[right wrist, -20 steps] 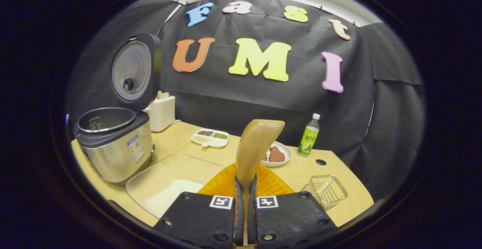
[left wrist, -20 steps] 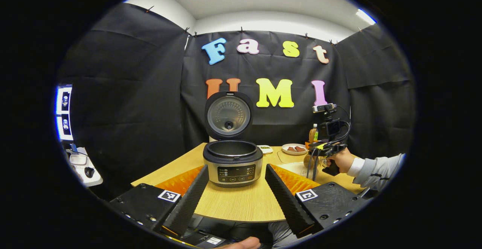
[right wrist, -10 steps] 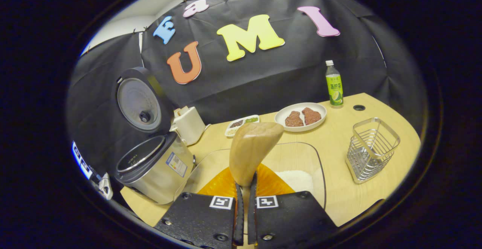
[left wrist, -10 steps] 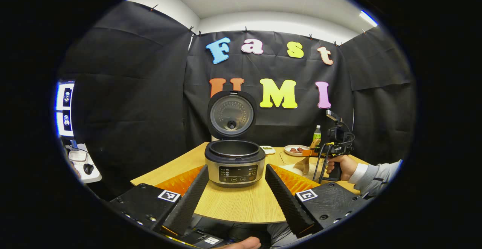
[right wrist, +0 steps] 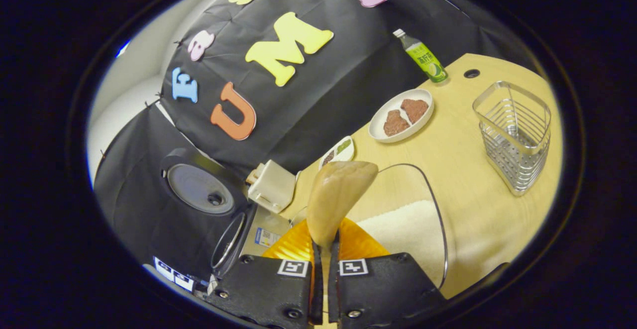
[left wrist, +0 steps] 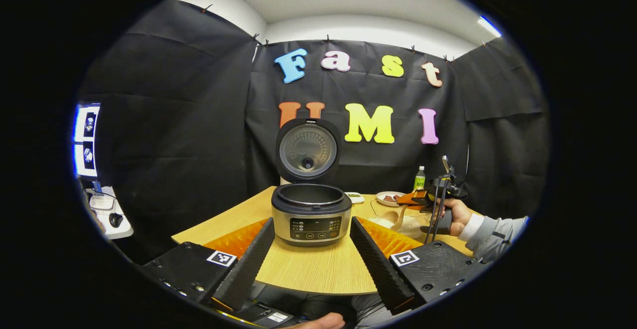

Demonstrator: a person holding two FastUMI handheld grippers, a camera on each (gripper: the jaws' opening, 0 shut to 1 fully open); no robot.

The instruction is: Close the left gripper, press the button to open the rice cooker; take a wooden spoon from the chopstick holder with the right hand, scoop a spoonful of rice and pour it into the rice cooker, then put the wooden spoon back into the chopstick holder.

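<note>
- The left gripper view looks level across the table (left wrist: 318,269) from its near edge, facing the booth's back wall.
- The open rice cooker (left wrist: 311,214) sits at 12 o'clock, near, framed between the camera's own two spread fingers (left wrist: 249,264).
- At 3 o'clock, farther off, the same view catches the right gripper (left wrist: 423,199) and the hand (left wrist: 455,214) holding it.
- The right gripper view is rolled steeply, so the table (right wrist: 463,135) slopes upward toward 2 o'clock.
- It looks down from close above a clear tray of rice (right wrist: 408,229).
- The wooden spoon (right wrist: 336,199) rises at 12 o'clock.
- Both views share the rice cooker (right wrist: 209,204), bottle (right wrist: 423,57) and plate (right wrist: 400,115).
</note>
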